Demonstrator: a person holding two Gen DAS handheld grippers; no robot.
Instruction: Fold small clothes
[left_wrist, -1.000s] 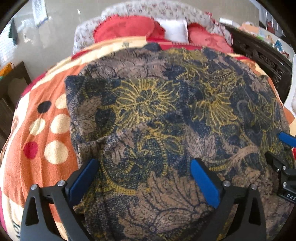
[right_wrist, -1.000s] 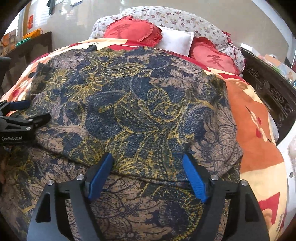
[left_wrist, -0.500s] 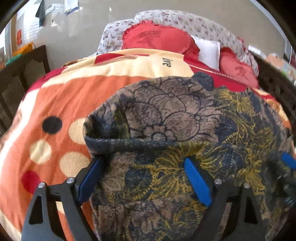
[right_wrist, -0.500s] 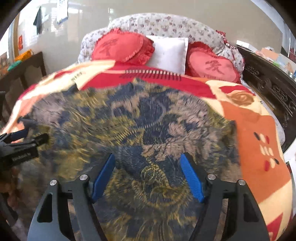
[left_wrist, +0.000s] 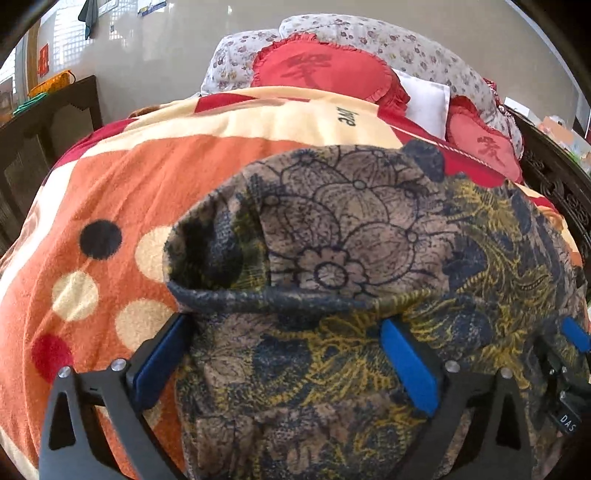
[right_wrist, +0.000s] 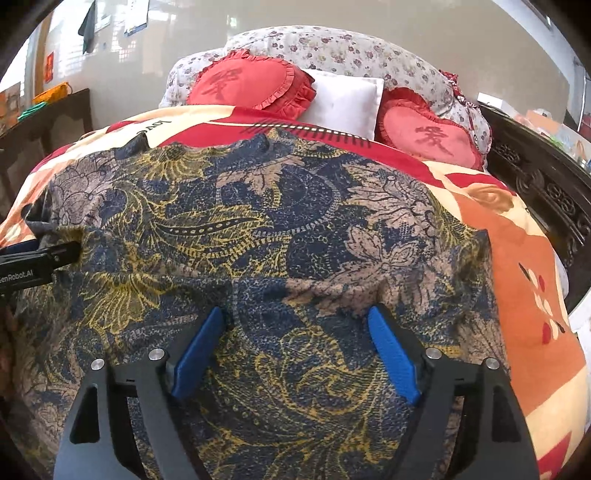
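The garment (right_wrist: 295, 229), a floral print in navy, tan and yellow, lies spread on the orange blanket (left_wrist: 110, 192) of a bed. Behind it sit 2 red heart cushions (right_wrist: 255, 83) and a white pillow (right_wrist: 343, 99). The left gripper (left_wrist: 284, 354) and right gripper (right_wrist: 295, 350) stand spread above the cloth, jaws just widened, clamping nothing.

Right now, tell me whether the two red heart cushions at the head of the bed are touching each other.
Apart. The right wrist view shows the white pillow lying between the left heart cushion and the right heart cushion, so the two never meet.
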